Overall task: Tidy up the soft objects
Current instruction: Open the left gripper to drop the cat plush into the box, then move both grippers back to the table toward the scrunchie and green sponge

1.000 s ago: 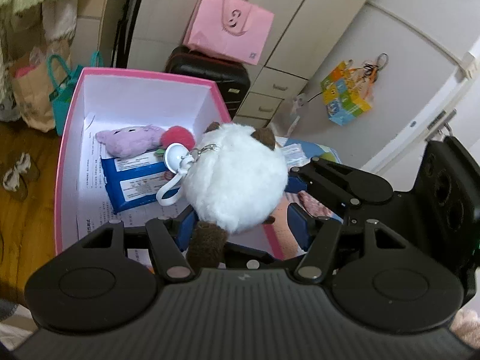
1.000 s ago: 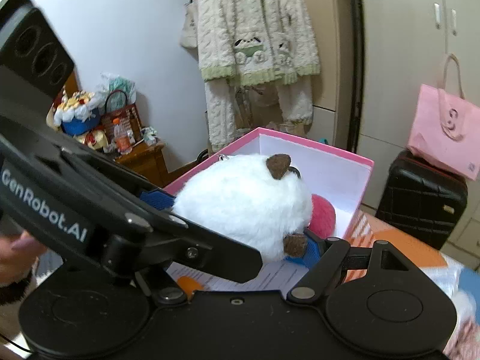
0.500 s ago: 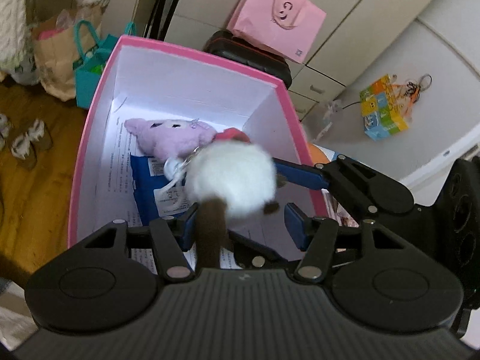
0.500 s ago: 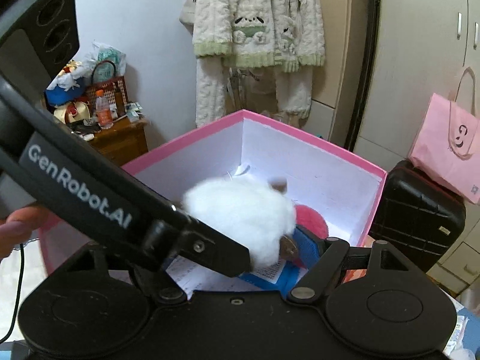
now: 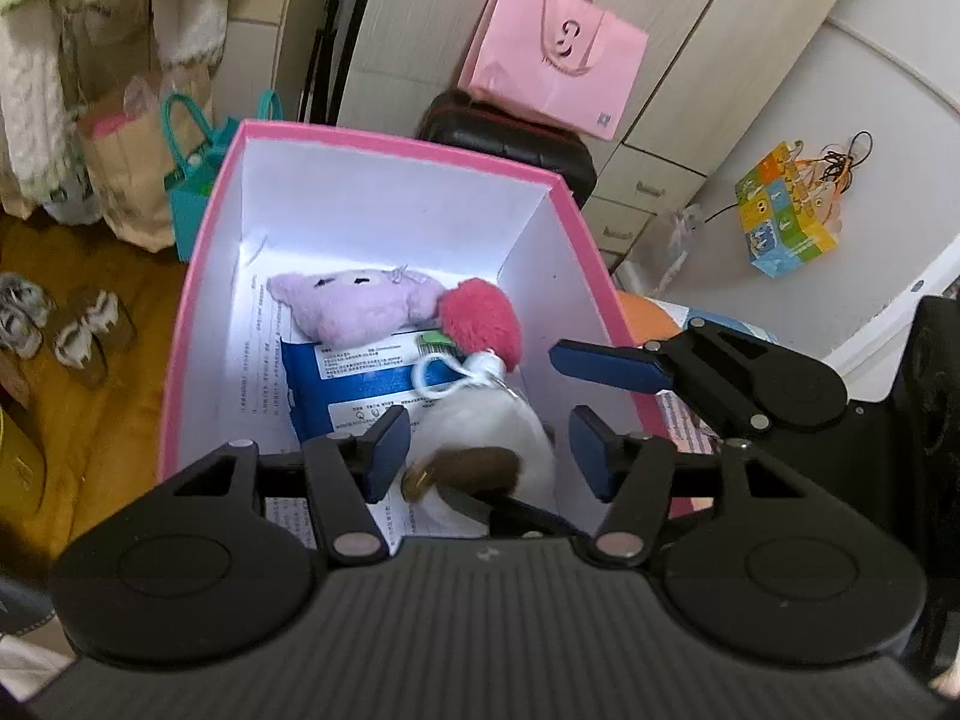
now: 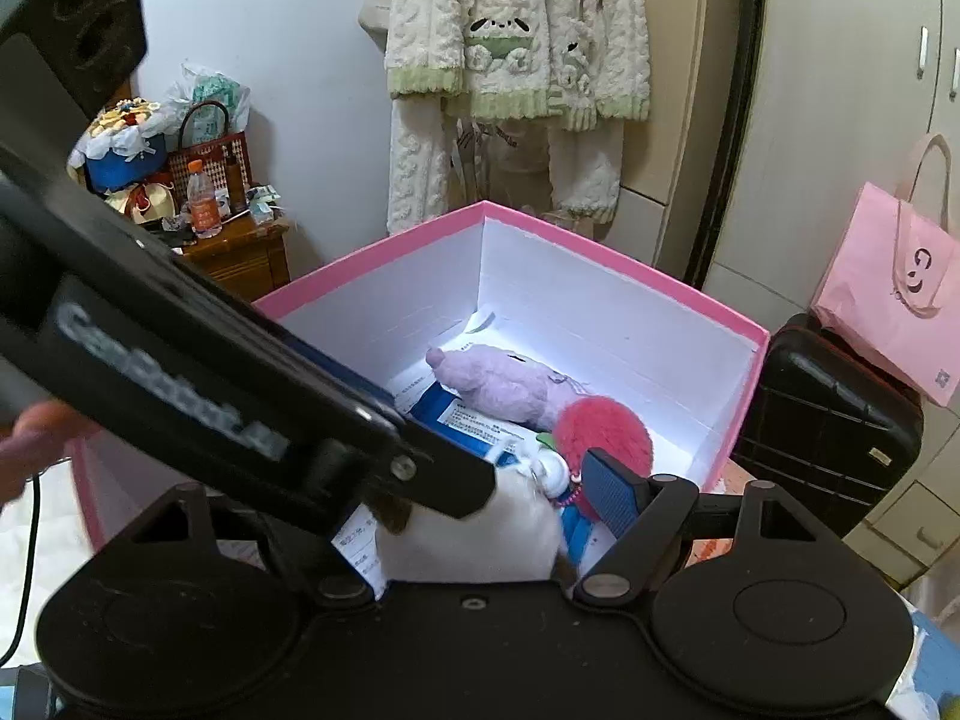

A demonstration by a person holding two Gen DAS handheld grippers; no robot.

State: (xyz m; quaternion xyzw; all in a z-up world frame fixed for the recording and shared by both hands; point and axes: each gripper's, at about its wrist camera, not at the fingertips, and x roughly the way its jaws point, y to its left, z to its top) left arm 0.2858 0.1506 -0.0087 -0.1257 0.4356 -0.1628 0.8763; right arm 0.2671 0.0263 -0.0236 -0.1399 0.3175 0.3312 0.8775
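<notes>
The left claw (image 5: pixel 489 450) hangs spread over the near end of the pink box (image 5: pixel 207 222), its blue pads clear of the white plush (image 5: pixel 486 432) lying below and between them on the box floor. The right claw (image 6: pixel 498 480), just to its right, also stands spread with nothing pinched, the white plush low between its fingers. Farther in lie a red pompom (image 5: pixel 480 318), a lilac plush (image 5: pixel 354 306) and a blue packet (image 5: pixel 354 381).

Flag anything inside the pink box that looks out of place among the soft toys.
Besides the purple plush, red pompom and white plush, the pink box holds a blue packet with printed labels, lying on printed paper sheets. Those look odd among soft toys.
</notes>
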